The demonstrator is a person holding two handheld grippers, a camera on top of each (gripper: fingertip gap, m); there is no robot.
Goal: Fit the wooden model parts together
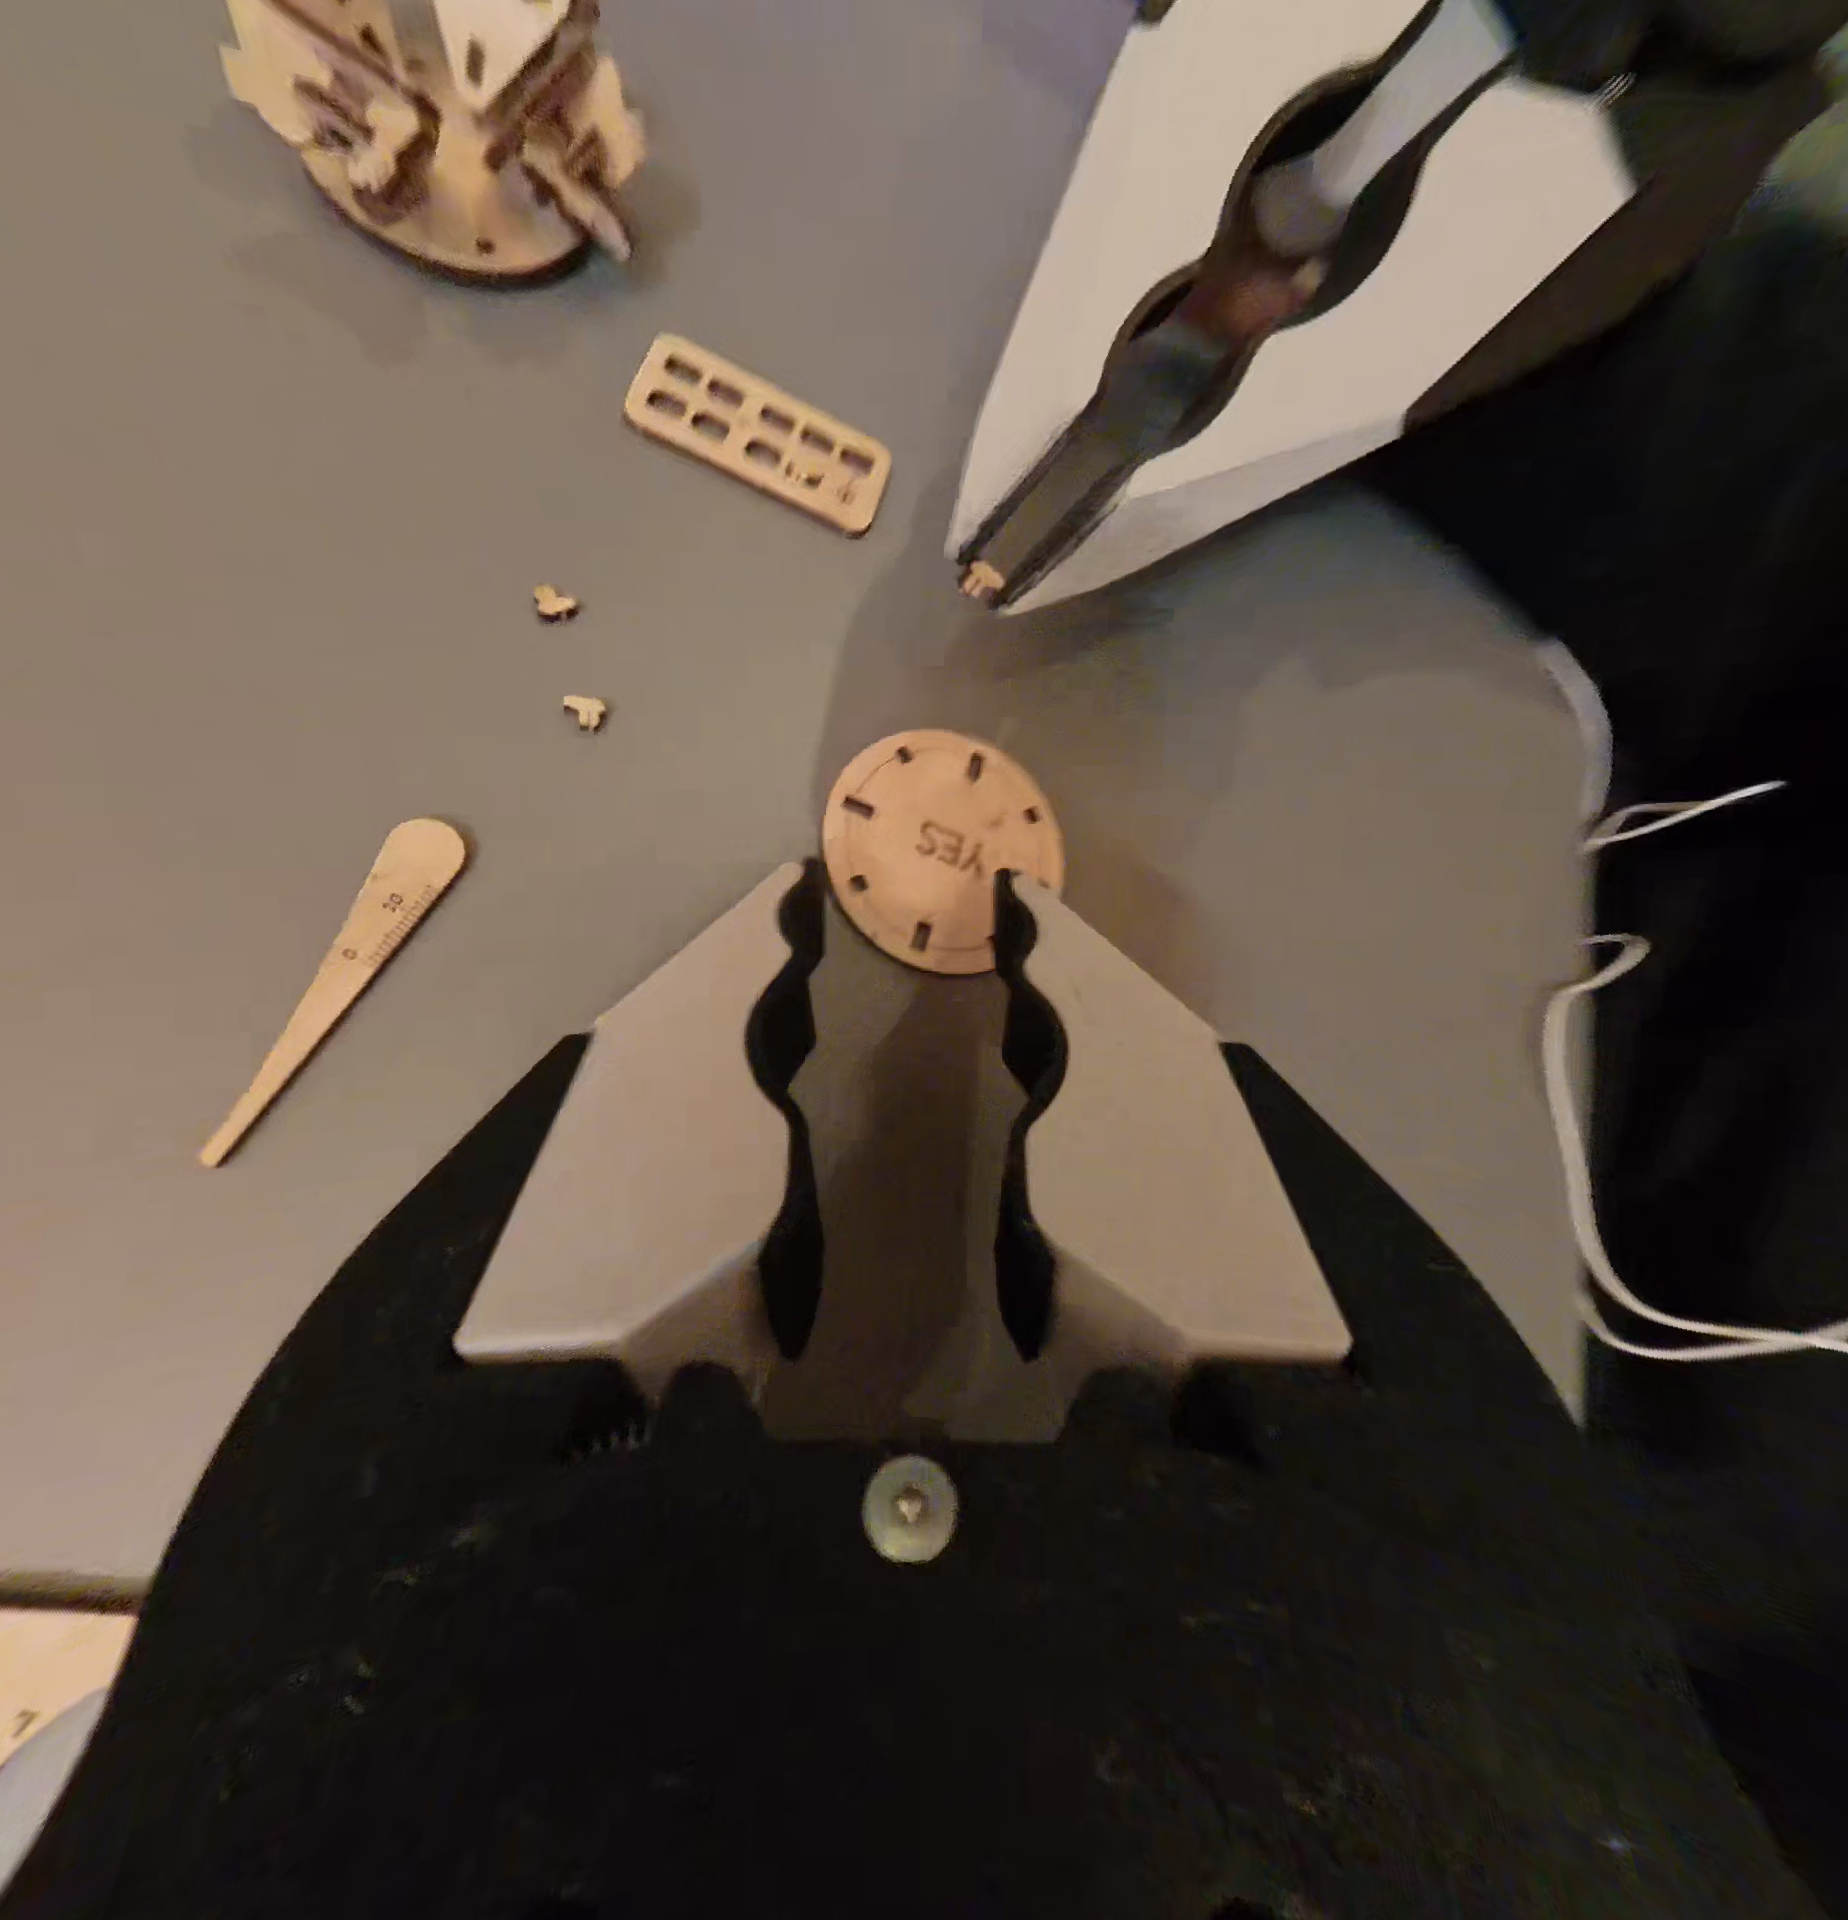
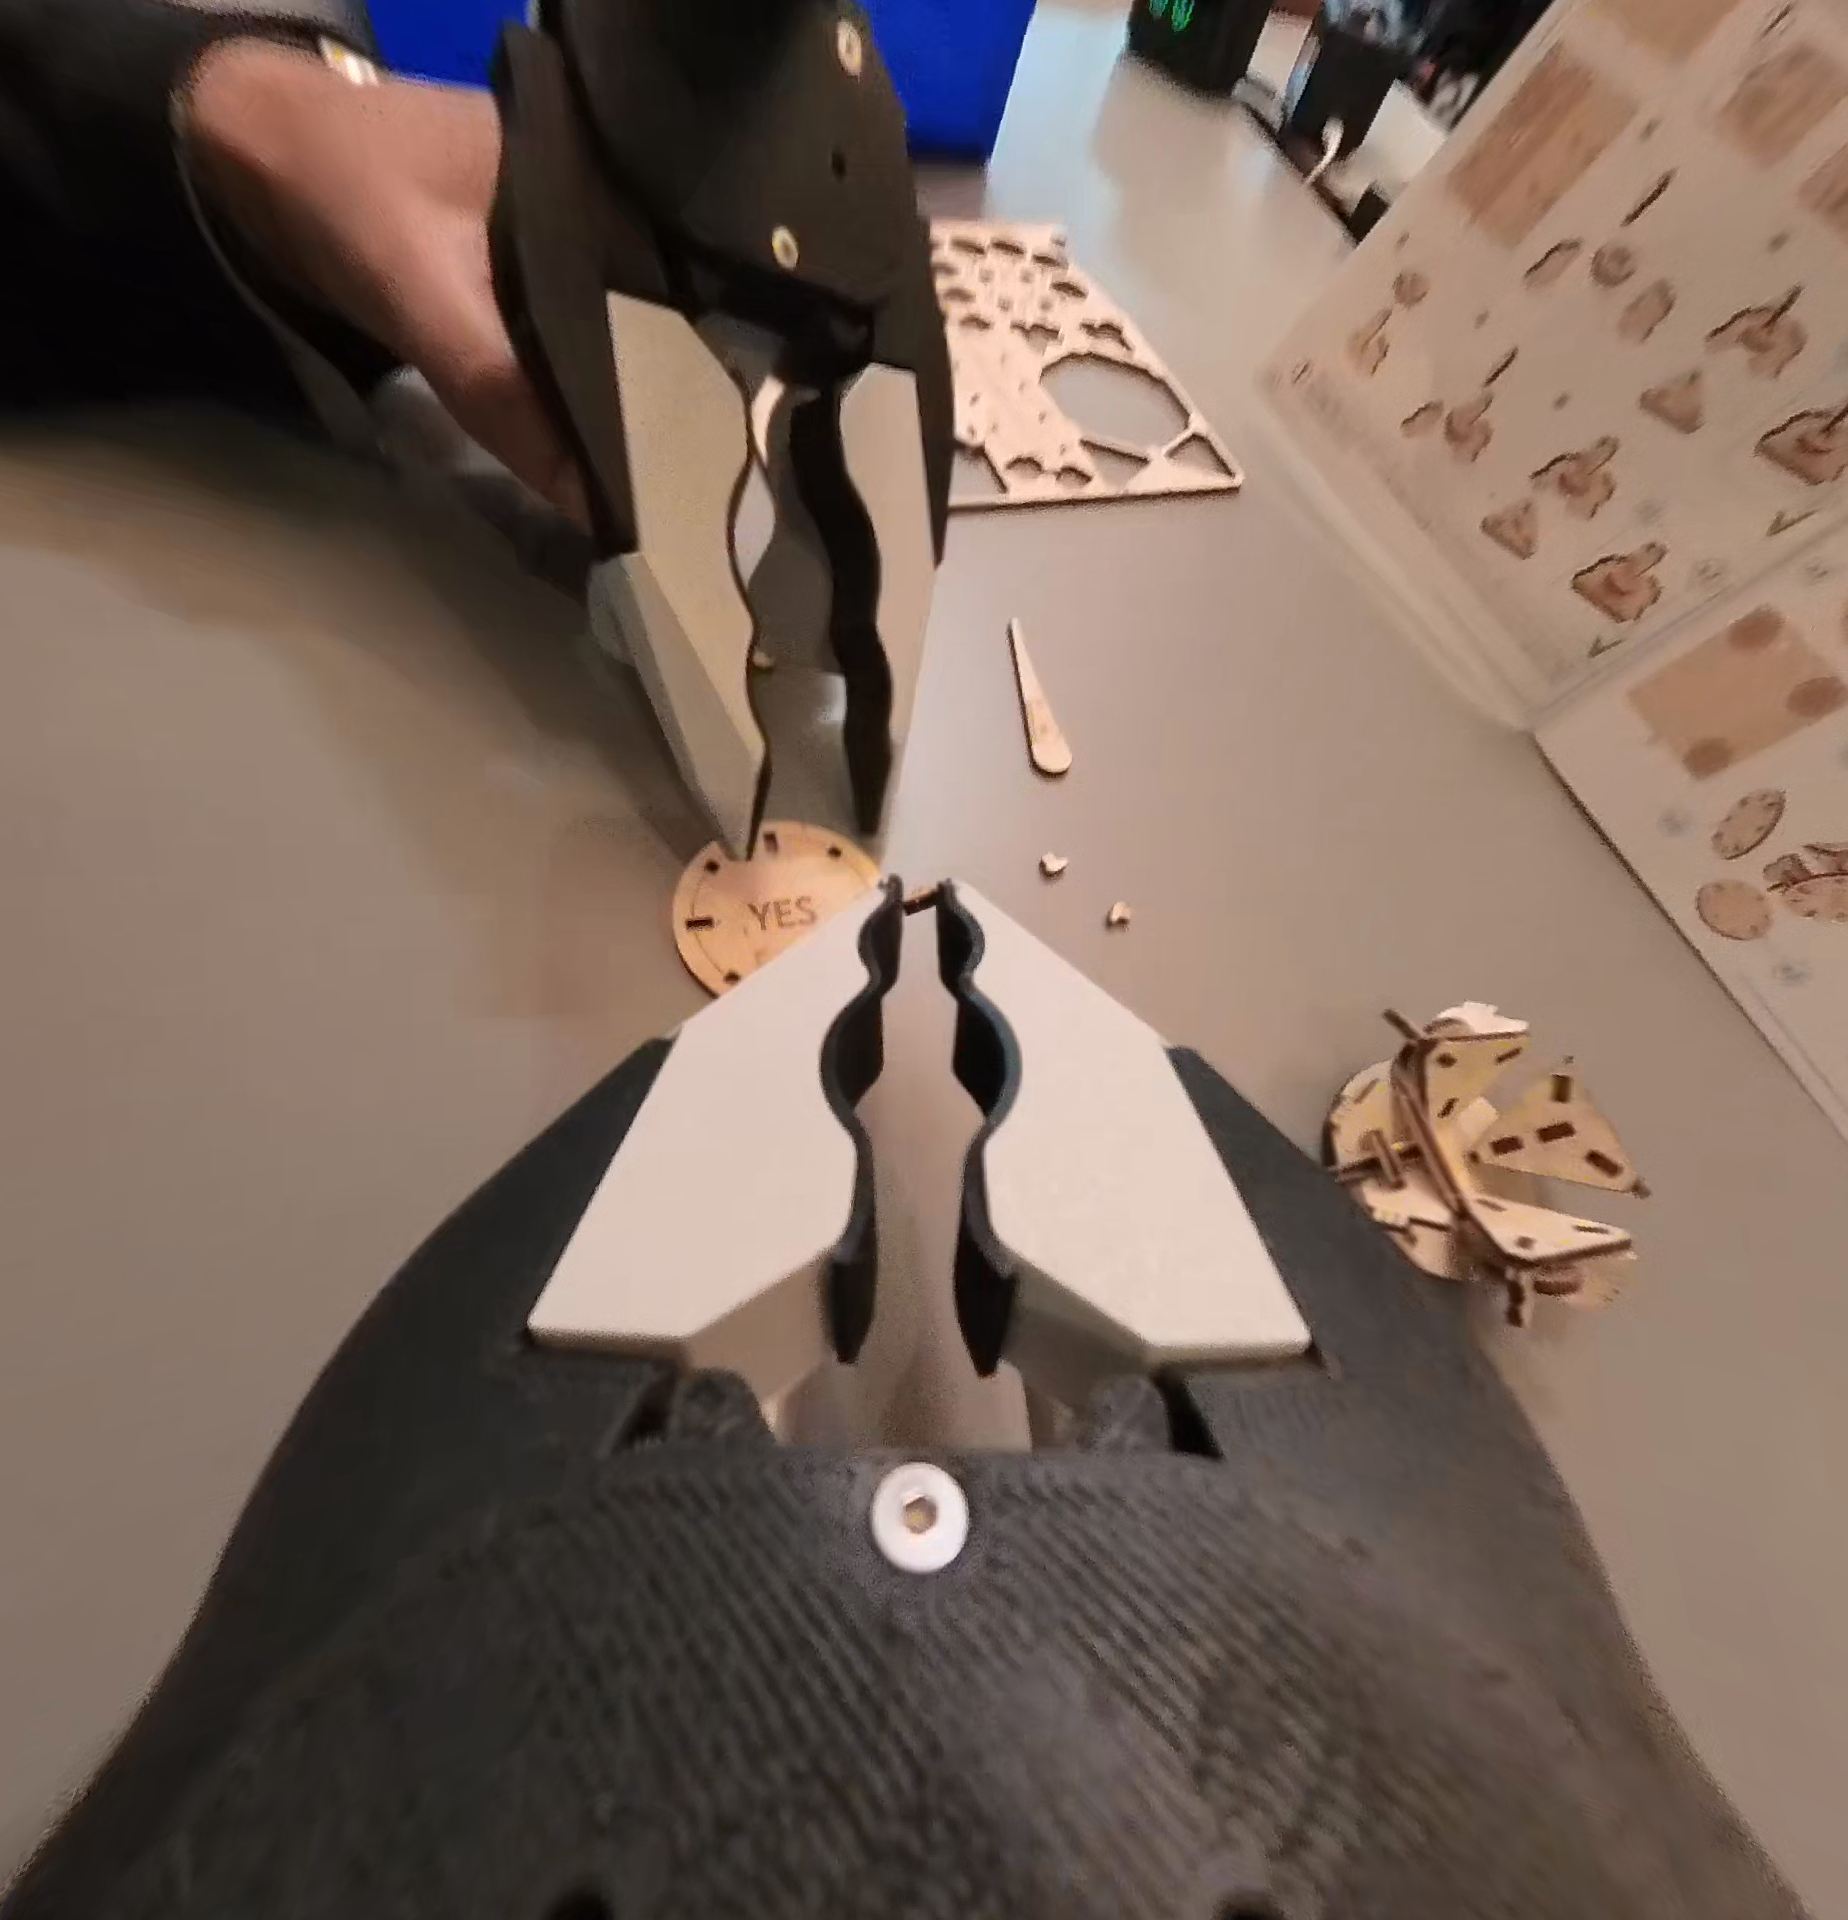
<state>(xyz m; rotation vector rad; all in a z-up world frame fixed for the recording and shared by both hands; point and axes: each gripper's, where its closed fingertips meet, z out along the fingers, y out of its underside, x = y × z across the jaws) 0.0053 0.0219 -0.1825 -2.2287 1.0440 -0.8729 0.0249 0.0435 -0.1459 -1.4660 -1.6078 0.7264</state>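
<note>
Left wrist view: left gripper [image 1: 912, 883] spread open, fingertips over an engraved wooden disc [image 1: 925, 831] flat on the grey table [image 1: 276, 623]; graduated wooden stick [image 1: 338, 977] and slotted wooden plate [image 1: 759, 447] lie apart.

Right wrist view: right gripper [image 2: 916, 896] pinches a tiny wooden piece [image 2: 916, 896] just beside the disc.

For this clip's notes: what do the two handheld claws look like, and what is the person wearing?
Both match: the left claw and right claw have a black textured body with one screw on the midline, pale grey wedge-shaped fingers, and wavy black pads lining their inner faces. Thin white cables trail at the table's edge. The hand emerges from a black sleeve.
</note>
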